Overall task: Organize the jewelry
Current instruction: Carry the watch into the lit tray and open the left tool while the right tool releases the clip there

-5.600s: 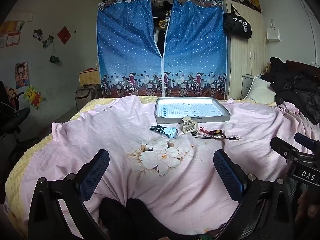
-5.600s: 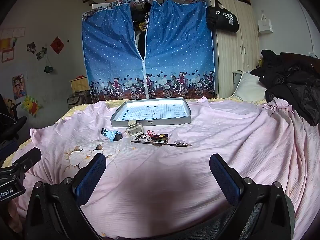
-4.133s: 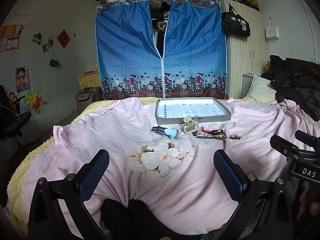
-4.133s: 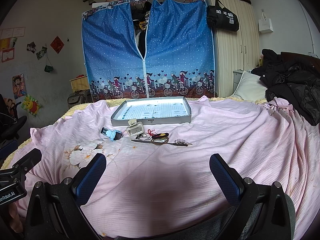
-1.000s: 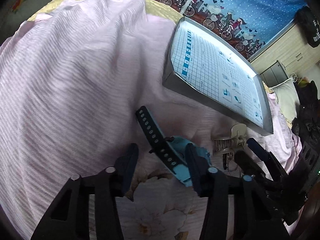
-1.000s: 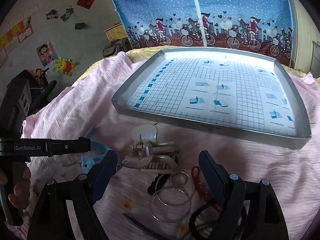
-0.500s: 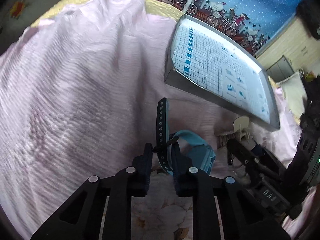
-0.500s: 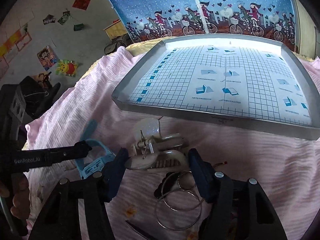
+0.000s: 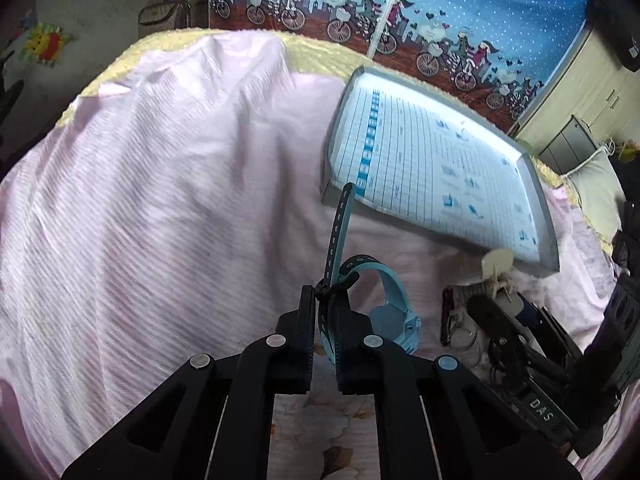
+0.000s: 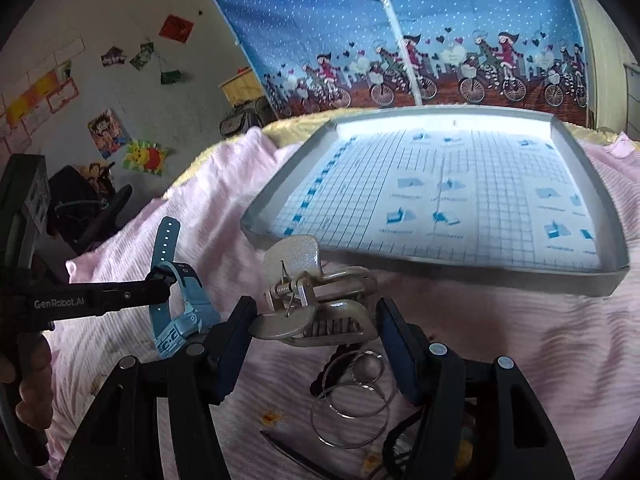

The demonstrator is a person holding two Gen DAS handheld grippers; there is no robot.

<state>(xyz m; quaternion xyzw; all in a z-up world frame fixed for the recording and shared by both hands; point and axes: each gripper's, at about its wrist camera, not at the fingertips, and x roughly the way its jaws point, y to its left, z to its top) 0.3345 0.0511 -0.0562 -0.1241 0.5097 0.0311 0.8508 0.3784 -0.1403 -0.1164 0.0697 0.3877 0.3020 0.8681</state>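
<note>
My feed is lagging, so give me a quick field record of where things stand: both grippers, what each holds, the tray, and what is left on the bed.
left gripper: shut on the watch strap, watch raised off the sheet
right gripper: shut on the hair clip
tray: on the bed beyond both grippers, nothing in it
rings: loose on the sheet between the right gripper's fingers, under the hair clip
other small items: partly hidden by the right gripper, cannot tell what they are

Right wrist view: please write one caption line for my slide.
Right gripper closed on a hair clip before the tray; the left holds a watch.
</note>
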